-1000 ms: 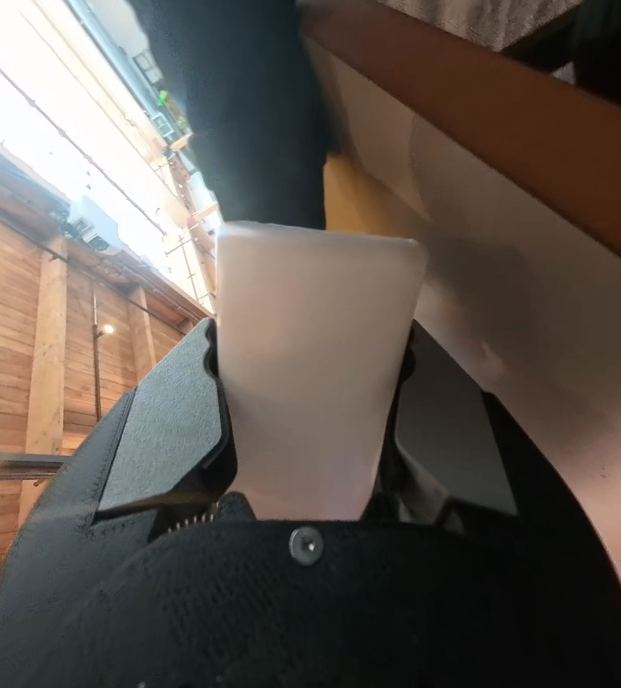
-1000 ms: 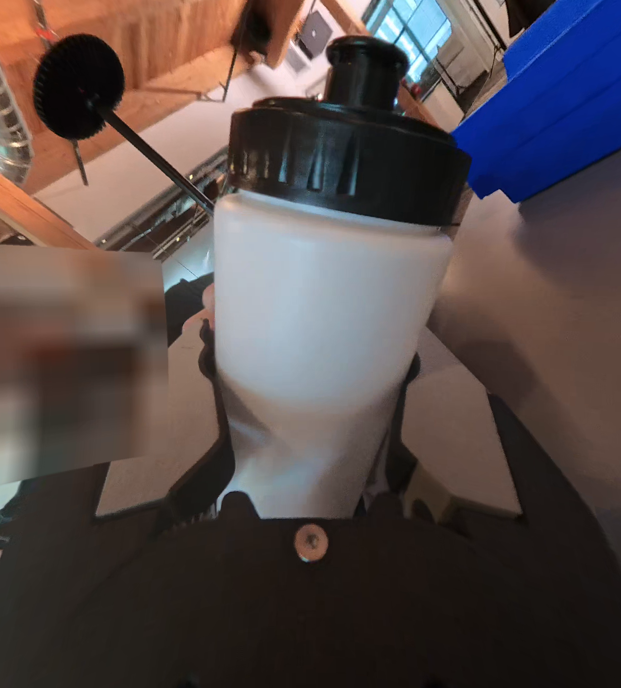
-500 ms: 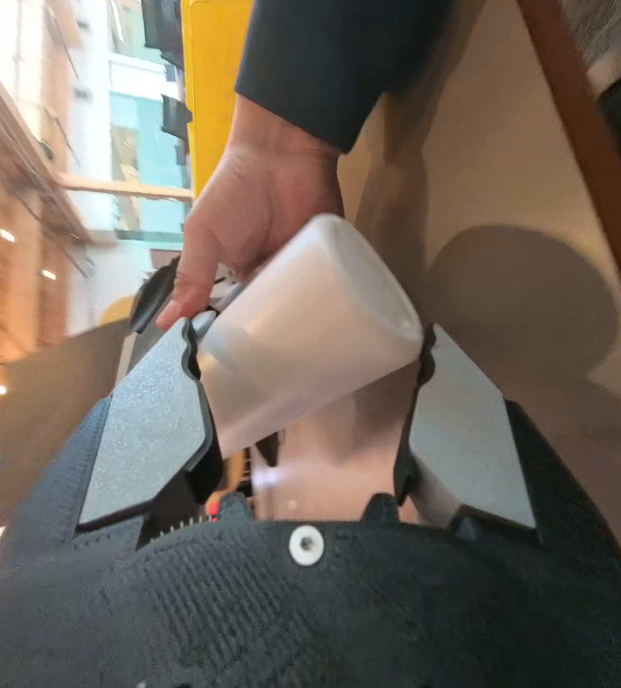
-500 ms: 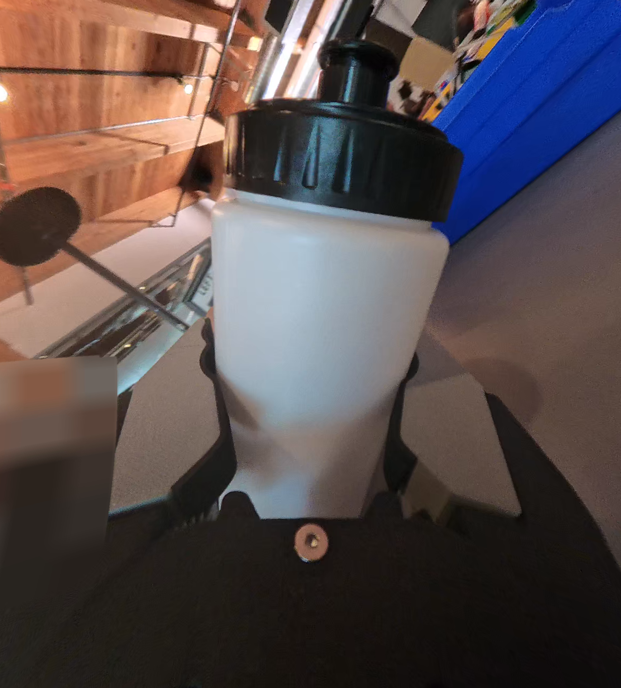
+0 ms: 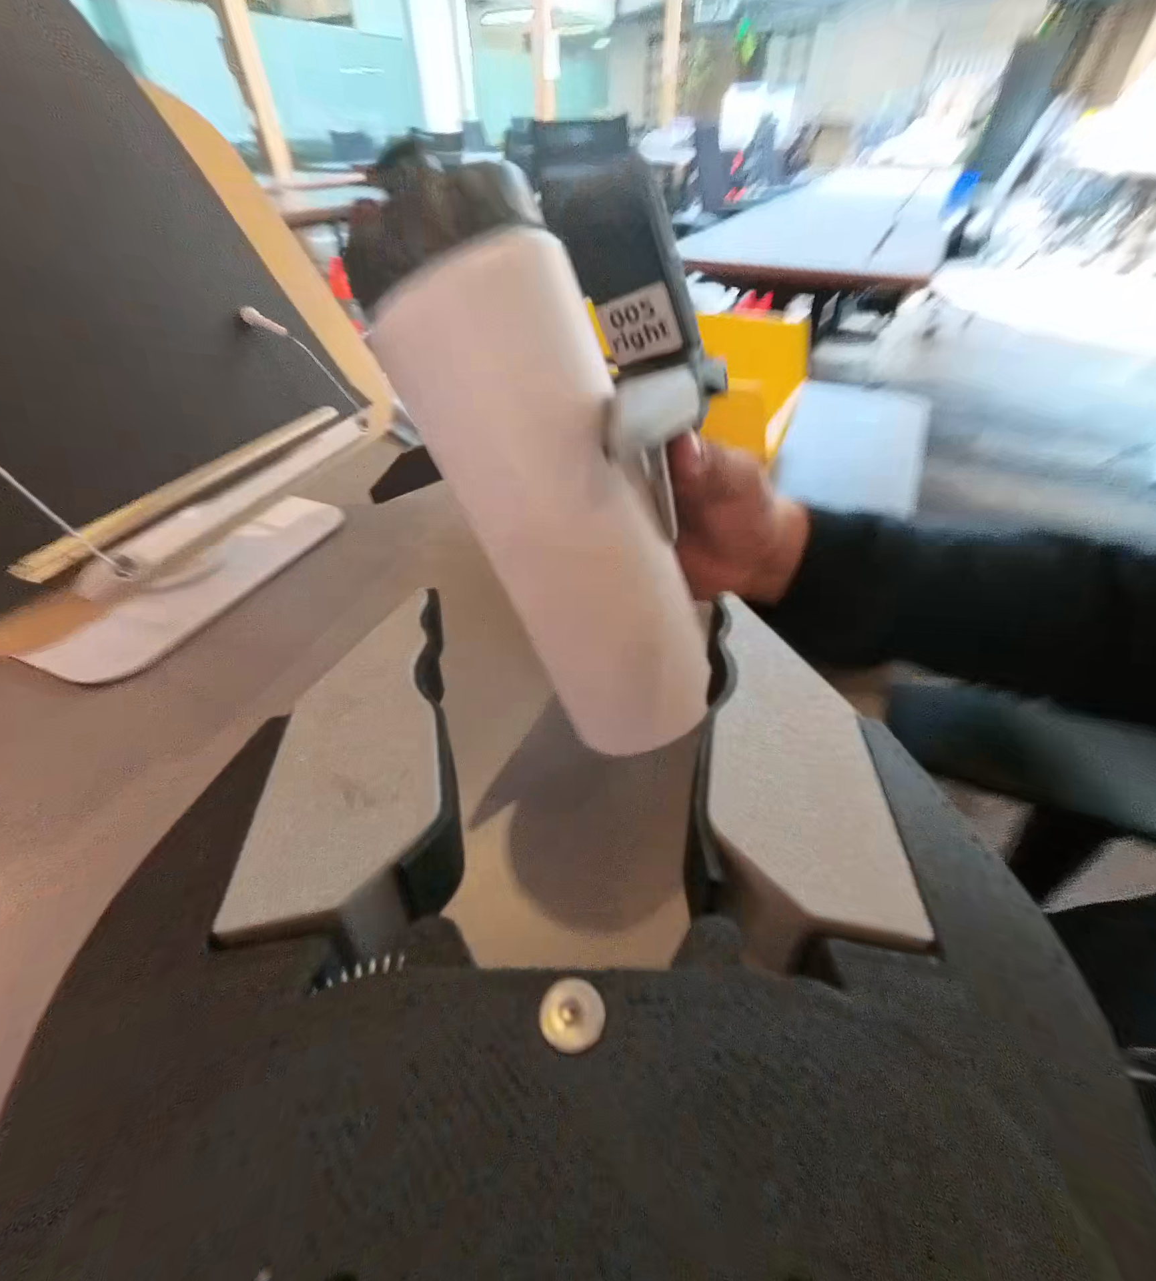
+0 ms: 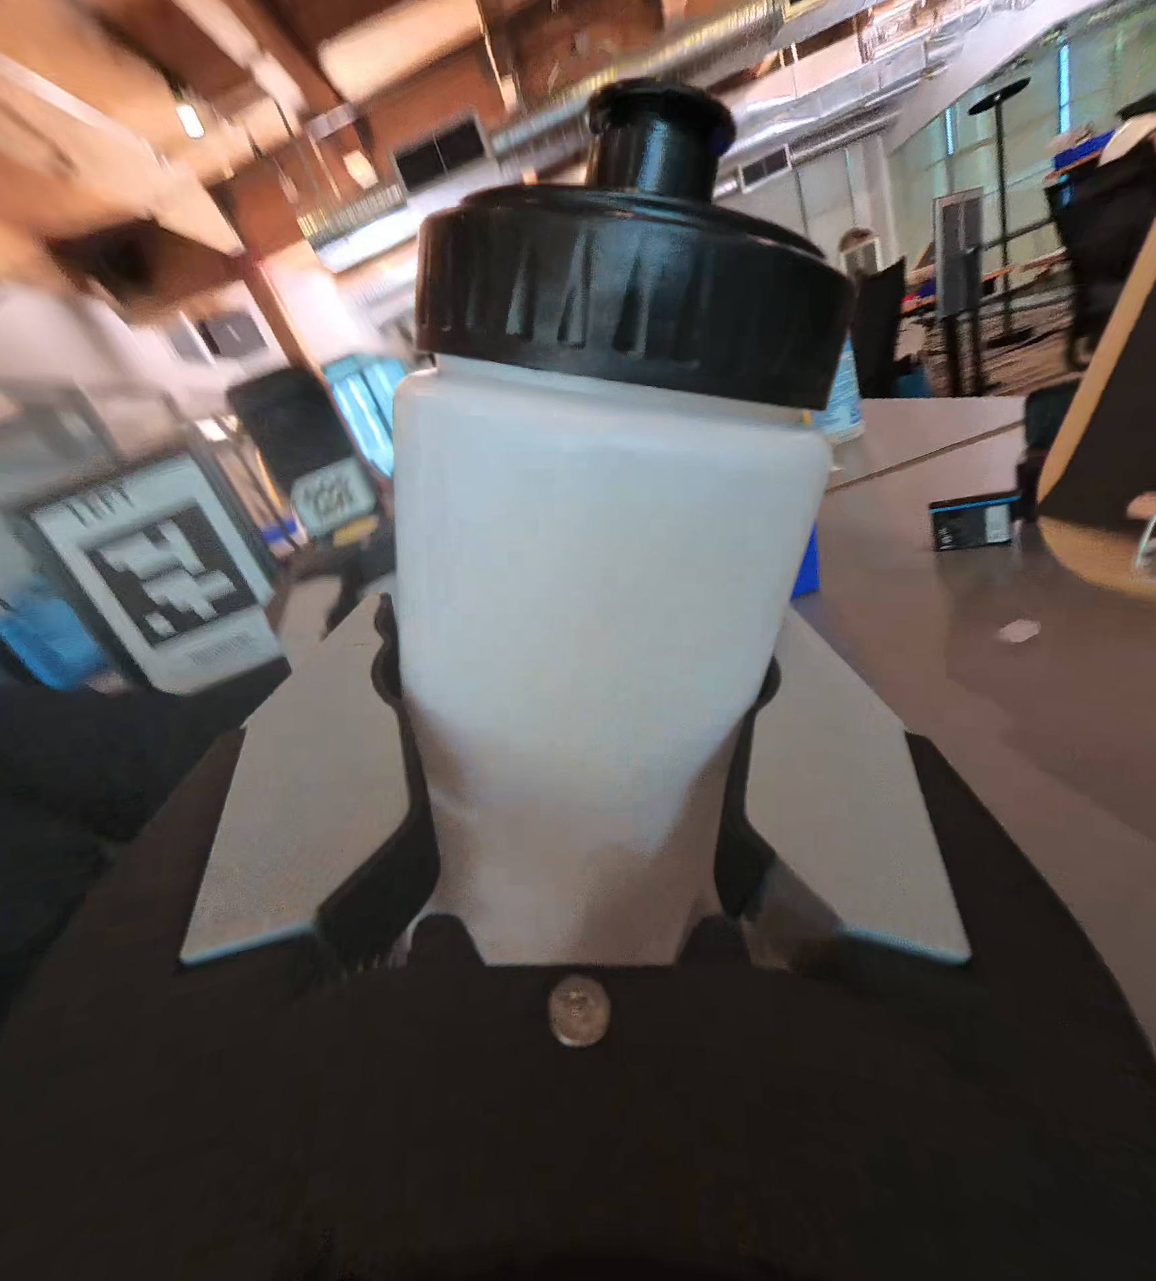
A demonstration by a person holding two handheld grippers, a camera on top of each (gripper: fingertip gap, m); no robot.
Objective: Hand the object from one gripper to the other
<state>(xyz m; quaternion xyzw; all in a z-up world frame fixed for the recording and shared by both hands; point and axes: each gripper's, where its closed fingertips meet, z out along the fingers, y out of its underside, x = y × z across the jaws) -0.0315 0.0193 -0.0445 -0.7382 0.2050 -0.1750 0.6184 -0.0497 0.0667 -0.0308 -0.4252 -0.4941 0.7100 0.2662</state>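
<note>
One white squeeze bottle [image 6: 602,589], black ribbed cap [image 6: 630,305], pinched in right tongs [image 6: 575,700].

Place: a large open-plan office or lab in a converted industrial hall.
Ceiling: exposed timber beams [image 6: 166,104] and a bare metal duct [image 6: 734,41].
Walls: glass partitions [image 5: 325,76] and tall windows [image 6: 1115,118] at the far end.
Furniture: long grey tables [image 5: 831,229], office chairs [image 5: 582,138], a grey desk [image 6: 1081,693] close by.
Gear: a board with a black-and-white marker [image 6: 152,575], a yellow bin [image 5: 755,346], a blue bin [image 6: 807,568].
</note>
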